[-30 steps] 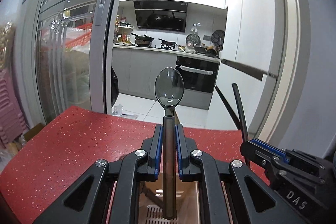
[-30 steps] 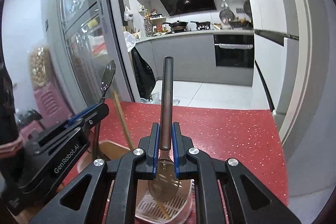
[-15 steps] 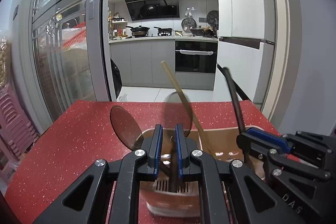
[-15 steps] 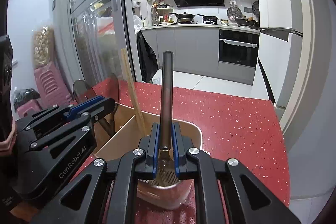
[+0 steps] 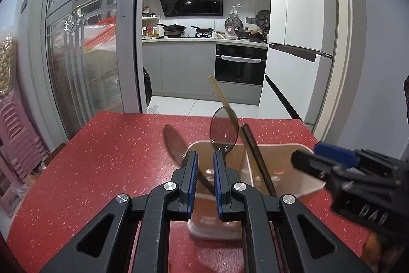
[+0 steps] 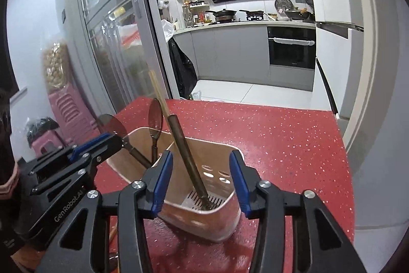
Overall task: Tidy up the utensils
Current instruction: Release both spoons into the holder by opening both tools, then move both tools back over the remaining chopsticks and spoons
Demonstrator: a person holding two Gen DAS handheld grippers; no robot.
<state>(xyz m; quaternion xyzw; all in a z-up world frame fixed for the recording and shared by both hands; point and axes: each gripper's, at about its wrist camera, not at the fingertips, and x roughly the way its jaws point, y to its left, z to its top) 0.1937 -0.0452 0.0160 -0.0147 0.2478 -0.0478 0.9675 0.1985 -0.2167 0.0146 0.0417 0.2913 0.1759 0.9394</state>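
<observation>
Your right tongs (image 6: 200, 179) gripped the brown-handled fork a second ago; now their jaws are opening and the fork (image 6: 188, 157) stands free between the blue pads, head down on the slotted floor of the pink utensil caddy (image 6: 225, 219) and handle leaning away. That piece looks delivered, so you can back this hand off without brushing the handle. Your left tongs (image 5: 204, 175) have come down from holding a spoon high to the caddy's other compartment; they are narrow, and a thin dark handle runs between the pads, but whether they pinch it I cannot tell. Past them two spoons (image 5: 224, 128) and a wooden chopstick (image 5: 222, 96) stand bowl-up in the caddy, on the red desk (image 5: 107, 150).
</observation>
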